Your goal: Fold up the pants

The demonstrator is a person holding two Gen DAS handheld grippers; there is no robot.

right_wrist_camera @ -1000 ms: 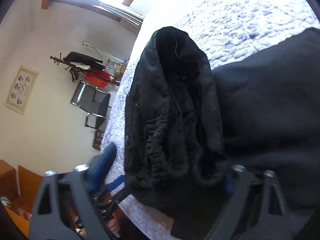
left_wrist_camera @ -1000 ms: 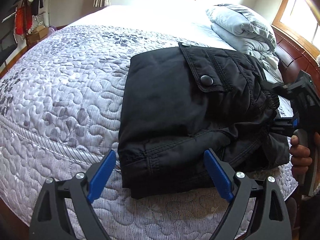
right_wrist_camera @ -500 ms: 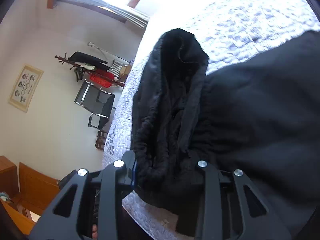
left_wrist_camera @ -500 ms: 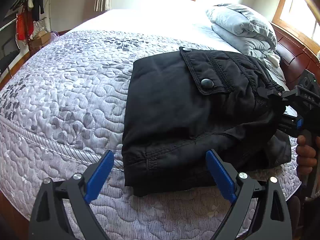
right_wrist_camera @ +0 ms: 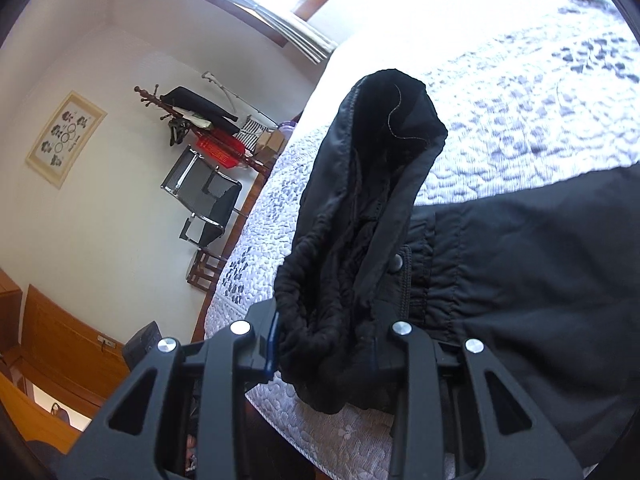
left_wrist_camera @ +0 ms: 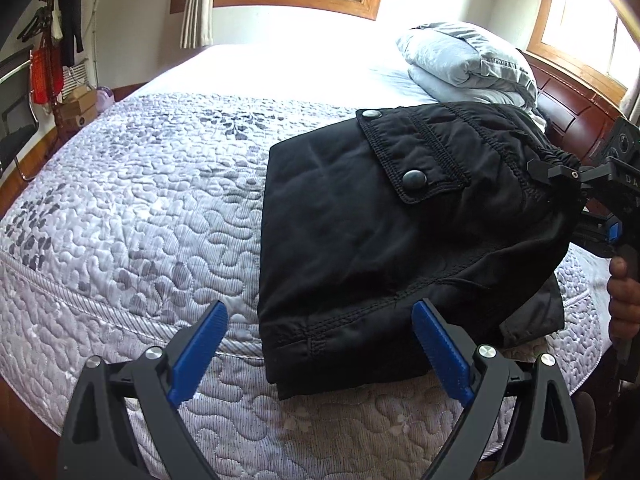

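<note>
Black pants [left_wrist_camera: 360, 240] lie folded on the quilted bed [left_wrist_camera: 140, 208], near its front edge, snap pocket flap on top. At their waistband end the right hand-held gripper [right_wrist_camera: 324, 344] is clamped on a bunched elastic fold, lifting it off the quilt; a hand [left_wrist_camera: 622, 300] holds its grip. Its jaws have little gap left. The left hand-held gripper [left_wrist_camera: 320, 344] hangs unclenched over the near corner of the pants, holding nothing. Grey bedding [left_wrist_camera: 464, 64] is stacked by the headboard.
</note>
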